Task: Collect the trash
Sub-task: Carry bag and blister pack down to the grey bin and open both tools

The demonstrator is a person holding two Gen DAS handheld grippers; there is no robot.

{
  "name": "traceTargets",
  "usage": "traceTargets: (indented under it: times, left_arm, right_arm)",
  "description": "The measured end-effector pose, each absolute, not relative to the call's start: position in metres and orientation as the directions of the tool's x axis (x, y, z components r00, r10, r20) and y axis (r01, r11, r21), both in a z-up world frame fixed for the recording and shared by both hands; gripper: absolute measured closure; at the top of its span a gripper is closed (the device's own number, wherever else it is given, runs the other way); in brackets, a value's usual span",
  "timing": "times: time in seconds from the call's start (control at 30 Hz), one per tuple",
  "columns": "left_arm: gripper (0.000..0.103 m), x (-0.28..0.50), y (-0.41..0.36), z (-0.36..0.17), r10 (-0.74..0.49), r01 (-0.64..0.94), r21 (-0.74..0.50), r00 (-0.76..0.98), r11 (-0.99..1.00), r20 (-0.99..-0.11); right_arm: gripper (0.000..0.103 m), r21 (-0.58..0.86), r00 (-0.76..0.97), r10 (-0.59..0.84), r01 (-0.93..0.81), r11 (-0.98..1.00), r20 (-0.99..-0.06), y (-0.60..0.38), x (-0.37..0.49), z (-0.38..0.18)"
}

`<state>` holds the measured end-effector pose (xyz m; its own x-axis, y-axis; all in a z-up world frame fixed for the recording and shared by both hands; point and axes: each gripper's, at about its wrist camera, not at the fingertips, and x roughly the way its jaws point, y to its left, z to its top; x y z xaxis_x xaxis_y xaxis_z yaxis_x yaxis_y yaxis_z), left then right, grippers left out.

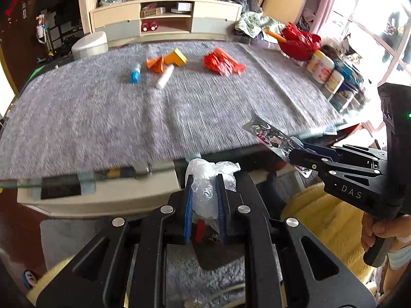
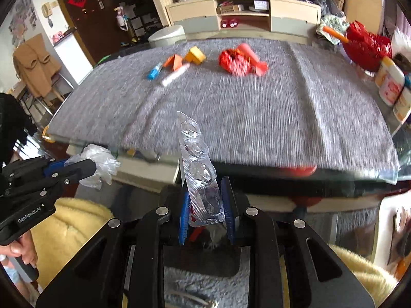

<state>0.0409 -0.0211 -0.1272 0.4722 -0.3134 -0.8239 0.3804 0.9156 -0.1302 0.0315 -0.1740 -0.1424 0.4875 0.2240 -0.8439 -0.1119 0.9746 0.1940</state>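
My left gripper (image 1: 204,179) is shut on a crumpled clear plastic wrap (image 1: 208,179), held just off the near edge of the grey-clothed table (image 1: 128,123). The same left gripper (image 2: 88,169) and clear plastic wrap (image 2: 101,163) show at the left of the right wrist view. My right gripper (image 2: 206,192) is shut on an empty silver blister pack (image 2: 197,161) that sticks up from its blue pads; this right gripper (image 1: 299,155) and blister pack (image 1: 269,134) appear at the right of the left wrist view. On the far part of the table lie a crumpled red wrapper (image 1: 222,61), orange paper (image 1: 155,64), a yellow box (image 1: 177,57), a blue tube (image 1: 135,74) and a white stick (image 1: 164,77).
A red bag (image 1: 299,42) and several jars (image 1: 321,66) stand at the table's right edge. A pink tube (image 2: 253,56) lies by the red wrapper. A low cabinet (image 1: 167,19) and white stool (image 1: 90,43) stand behind. Yellow fluffy cushion (image 1: 326,218) and grey rug (image 1: 205,279) lie below.
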Motion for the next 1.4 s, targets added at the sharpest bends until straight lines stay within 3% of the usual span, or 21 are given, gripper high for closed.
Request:
traceTargets:
  times: [0.8, 1.13, 1.2, 1.27, 1.4]
  left_arm:
    - [0.088, 0.013, -0.034, -0.238, -0.311, 0.383, -0.199, 0.255, 0.902, -0.915]
    - [0.085, 0.026, -0.035, -0.255, -0.324, 0.371, -0.236, 0.198, 0.898, -0.925]
    - [0.081, 0.030, -0.033, -0.257, -0.323, 0.358, -0.239, 0.196, 0.903, -0.926]
    - [0.064, 0.032, -0.031, -0.257, -0.321, 0.346, -0.241, 0.195, 0.907, -0.927]
    - [0.041, 0.036, -0.028, -0.251, -0.293, 0.340, -0.207, 0.226, 0.918, -0.929]
  right_arm:
    - [0.079, 0.221, 0.262, 0.219, -0.024, 0.975, -0.940, -0.173, 0.011, -0.243]
    - [0.076, 0.228, 0.247, 0.220, 0.002, 0.974, -0.944, -0.171, 0.028, -0.248]
    - [0.070, 0.218, 0.252, 0.210, 0.005, 0.976, -0.945, -0.171, 0.030, -0.246]
    - [0.057, 0.211, 0.262, 0.201, 0.009, 0.977, -0.944, -0.173, 0.030, -0.244]
    - [0.046, 0.200, 0.282, 0.187, 0.017, 0.980, -0.941, -0.176, 0.033, -0.238]
